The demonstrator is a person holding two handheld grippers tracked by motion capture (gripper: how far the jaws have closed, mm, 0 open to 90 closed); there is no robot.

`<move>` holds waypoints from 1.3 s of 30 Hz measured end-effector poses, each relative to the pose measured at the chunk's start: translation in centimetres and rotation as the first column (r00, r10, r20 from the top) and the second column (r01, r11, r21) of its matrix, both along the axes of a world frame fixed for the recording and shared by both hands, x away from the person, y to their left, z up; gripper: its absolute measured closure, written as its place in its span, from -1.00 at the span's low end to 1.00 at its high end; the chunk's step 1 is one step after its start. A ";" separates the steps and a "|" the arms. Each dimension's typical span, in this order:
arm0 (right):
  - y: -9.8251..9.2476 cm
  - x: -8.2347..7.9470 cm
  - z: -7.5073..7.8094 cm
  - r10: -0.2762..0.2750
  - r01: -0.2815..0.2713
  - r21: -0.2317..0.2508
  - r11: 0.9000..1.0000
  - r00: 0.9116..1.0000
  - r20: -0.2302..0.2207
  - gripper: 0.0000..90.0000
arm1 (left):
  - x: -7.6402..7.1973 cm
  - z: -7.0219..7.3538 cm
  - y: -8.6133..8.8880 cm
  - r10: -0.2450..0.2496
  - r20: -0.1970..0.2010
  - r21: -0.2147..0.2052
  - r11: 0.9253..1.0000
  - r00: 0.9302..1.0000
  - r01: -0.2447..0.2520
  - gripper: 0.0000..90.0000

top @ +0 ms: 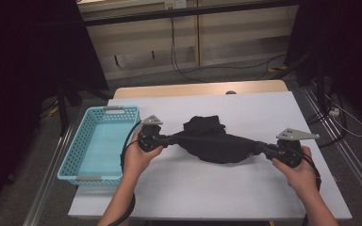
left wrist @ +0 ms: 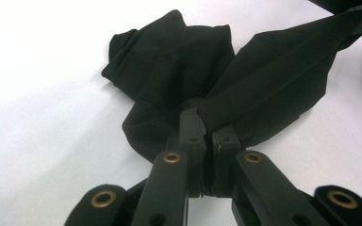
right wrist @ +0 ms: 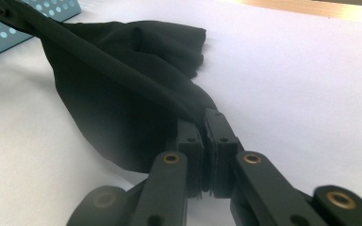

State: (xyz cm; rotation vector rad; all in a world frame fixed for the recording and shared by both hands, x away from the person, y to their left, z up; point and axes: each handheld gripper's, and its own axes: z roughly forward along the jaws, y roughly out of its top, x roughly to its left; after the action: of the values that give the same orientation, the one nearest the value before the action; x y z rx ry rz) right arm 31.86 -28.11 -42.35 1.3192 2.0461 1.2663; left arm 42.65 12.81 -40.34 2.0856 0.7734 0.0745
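Observation:
A black cloth (top: 212, 139) is stretched between my two grippers over the white table (top: 202, 188), its top edge pulled taut and the rest sagging down. My left gripper (top: 172, 138) is shut on the cloth's left end. In the left gripper view the cloth (left wrist: 207, 75) bunches right at the closed jaws of the left gripper (left wrist: 208, 123). My right gripper (top: 259, 147) is shut on the right end. In the right gripper view the taut cloth edge (right wrist: 122, 66) runs from the right gripper (right wrist: 203, 117) toward the far left.
A light blue perforated basket (top: 66, 167) stands at the table's left edge, beside my left hand; its corner (right wrist: 9, 28) appears in the right gripper view. A wooden strip (top: 193, 89) borders the far side. Cables lie on the floor behind.

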 end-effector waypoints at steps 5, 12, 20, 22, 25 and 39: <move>-0.1 -0.2 0.2 -0.006 0.006 -0.007 1.000 1.000 0.005 0.91 | 0.1 0.1 -0.2 -0.006 -0.002 0.004 1.000 1.000 0.006 0.92; 0.3 0.3 0.3 -0.007 0.007 -0.014 1.000 1.000 0.004 0.91 | 0.2 0.4 0.1 -0.004 0.000 0.004 1.000 1.000 0.004 0.92; 0.9 0.6 0.6 0.000 0.000 -0.008 1.000 1.000 0.014 0.91 | 0.0 1.0 0.5 0.002 0.005 0.009 1.000 1.000 -0.002 0.92; 0.8 0.6 0.7 -0.002 0.002 -0.006 1.000 1.000 0.021 0.91 | 0.1 1.0 0.4 -0.003 0.005 0.009 1.000 1.000 0.003 0.92; 0.6 0.6 0.8 -0.004 0.004 0.002 1.000 1.000 0.022 0.91 | 0.2 1.2 0.4 -0.005 -0.002 0.008 1.000 1.000 0.005 0.92; 0.7 2.5 2.1 0.008 -0.007 -0.018 1.000 1.000 0.015 0.91 | 1.9 2.5 0.7 0.007 -0.024 -0.016 1.000 1.000 -0.007 0.92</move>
State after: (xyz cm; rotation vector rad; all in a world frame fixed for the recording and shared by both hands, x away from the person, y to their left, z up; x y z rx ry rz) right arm 34.39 -27.39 -40.27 1.2915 2.0493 1.2540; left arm 44.51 13.54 -37.86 2.0718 0.7928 0.0472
